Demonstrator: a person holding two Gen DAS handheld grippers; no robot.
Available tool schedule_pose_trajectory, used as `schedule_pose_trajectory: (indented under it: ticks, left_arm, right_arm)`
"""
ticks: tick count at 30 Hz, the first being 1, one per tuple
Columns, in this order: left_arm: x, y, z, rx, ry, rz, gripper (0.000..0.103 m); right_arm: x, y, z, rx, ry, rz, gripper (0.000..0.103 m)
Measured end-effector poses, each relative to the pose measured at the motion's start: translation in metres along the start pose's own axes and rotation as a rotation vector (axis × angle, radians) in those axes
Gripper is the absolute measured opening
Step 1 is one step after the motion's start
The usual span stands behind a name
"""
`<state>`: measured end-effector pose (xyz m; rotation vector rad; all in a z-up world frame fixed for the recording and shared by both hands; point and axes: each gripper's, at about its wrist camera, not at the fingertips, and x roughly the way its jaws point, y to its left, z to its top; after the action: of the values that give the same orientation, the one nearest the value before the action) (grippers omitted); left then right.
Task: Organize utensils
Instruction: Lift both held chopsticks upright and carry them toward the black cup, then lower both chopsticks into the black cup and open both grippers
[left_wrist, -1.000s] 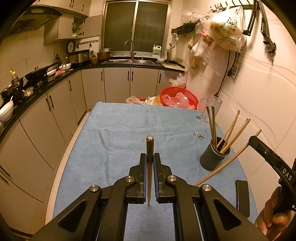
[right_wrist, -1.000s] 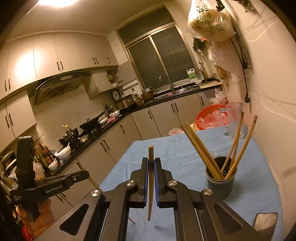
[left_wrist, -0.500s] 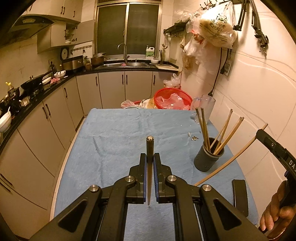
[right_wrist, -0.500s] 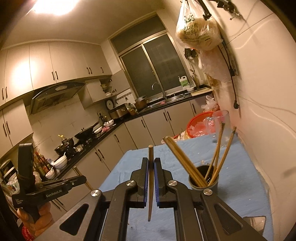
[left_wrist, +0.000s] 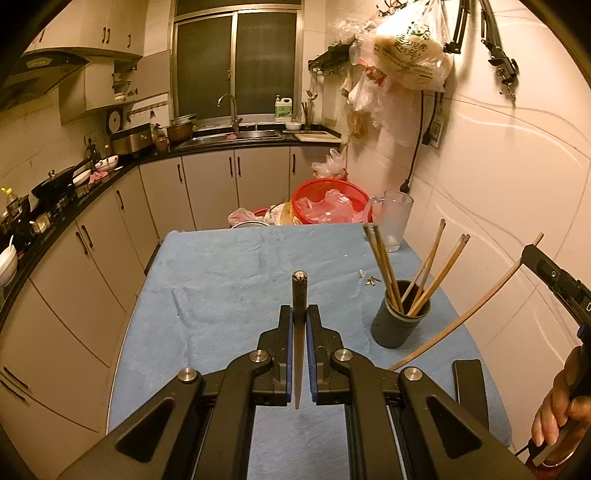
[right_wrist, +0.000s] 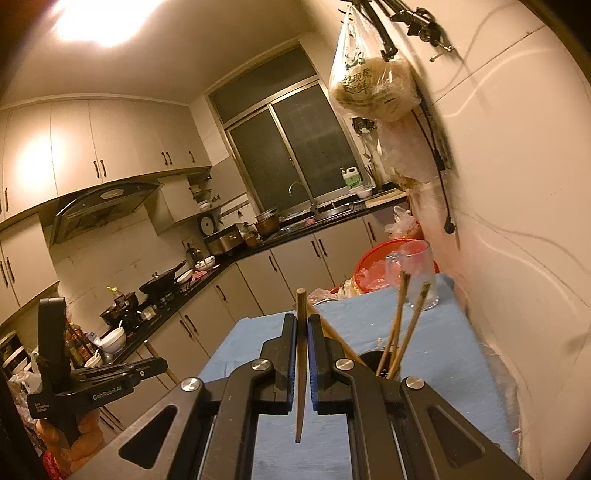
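Both tools raised and drawn back, chopsticks (left_wrist: 298, 332) still clamped, holder (left_wrist: 399, 325) farther off

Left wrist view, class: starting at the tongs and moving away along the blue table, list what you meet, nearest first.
Left tongs gripping a chopstick → dark utensil cup holding chopsticks → small scraps on the cloth → clear glass pitcher → red basket past the table's far edge.
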<state>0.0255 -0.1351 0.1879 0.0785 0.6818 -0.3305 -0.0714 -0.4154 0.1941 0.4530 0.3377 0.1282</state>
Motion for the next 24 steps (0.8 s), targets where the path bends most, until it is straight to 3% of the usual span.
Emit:
schedule_pose_trajectory:
  ticks: [12,24]
  left_arm:
    - [0.003,-0.035,0.021,0.037,0.002,-0.067,0.007]
    - [-0.007,-0.078,0.075,0.068,-0.074,-0.153,0.007]
  right_arm:
    - [-0.013,-0.017,0.02,-0.007,-0.04,-0.025,0.006]
    - [-0.014,-0.032,0.054,-0.009,-0.1,-0.062,0.006]
